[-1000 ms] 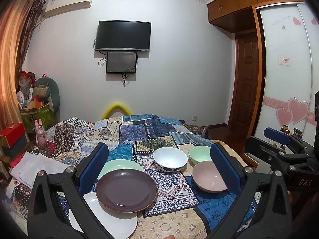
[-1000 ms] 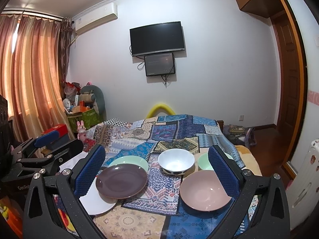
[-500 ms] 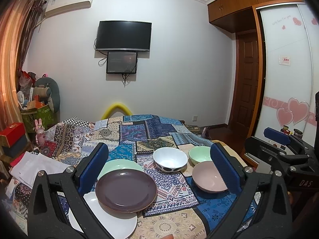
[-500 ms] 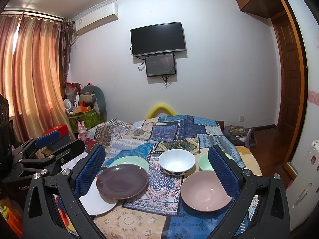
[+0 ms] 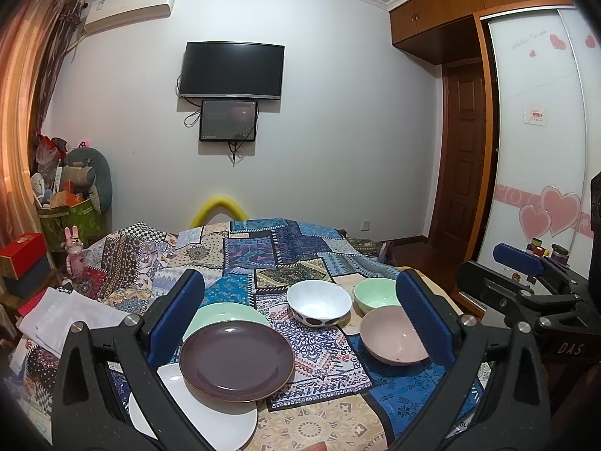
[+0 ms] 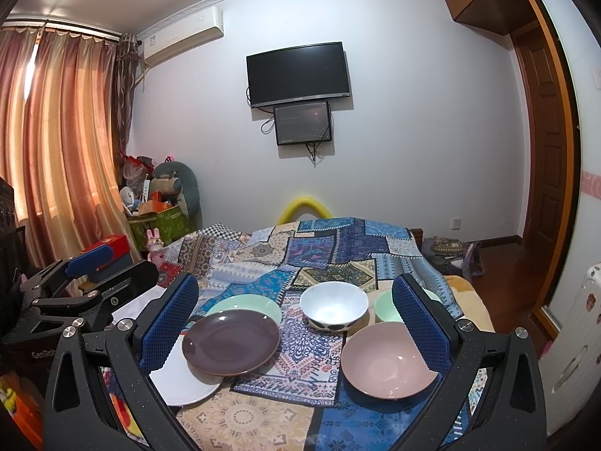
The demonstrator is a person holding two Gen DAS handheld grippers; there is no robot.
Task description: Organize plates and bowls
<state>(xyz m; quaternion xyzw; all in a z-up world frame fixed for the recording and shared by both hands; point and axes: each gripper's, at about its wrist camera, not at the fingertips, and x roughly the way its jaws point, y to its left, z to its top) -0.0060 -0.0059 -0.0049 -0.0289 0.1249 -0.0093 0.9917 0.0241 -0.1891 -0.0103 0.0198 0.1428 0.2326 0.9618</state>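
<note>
A dark purple plate (image 5: 236,359) (image 6: 231,340) lies partly over a white plate (image 5: 195,421) (image 6: 180,379) and a pale green plate (image 5: 221,314) (image 6: 244,302) on the patchwork cloth. To its right stand a white bowl with dark spots (image 5: 319,302) (image 6: 333,306), a small green bowl (image 5: 375,293) (image 6: 387,310) and a pink bowl (image 5: 392,340) (image 6: 387,362). My left gripper (image 5: 300,323) is open above the near dishes, holding nothing. My right gripper (image 6: 296,323) is open too, with the pink bowl by its right finger.
The dishes sit on a patchwork-covered table (image 5: 270,251). White folded cloth (image 5: 64,314) lies at the left. A cluttered corner with a green box (image 6: 161,225) and curtains (image 6: 56,150) is far left; a wardrobe (image 5: 537,150) and door stand right.
</note>
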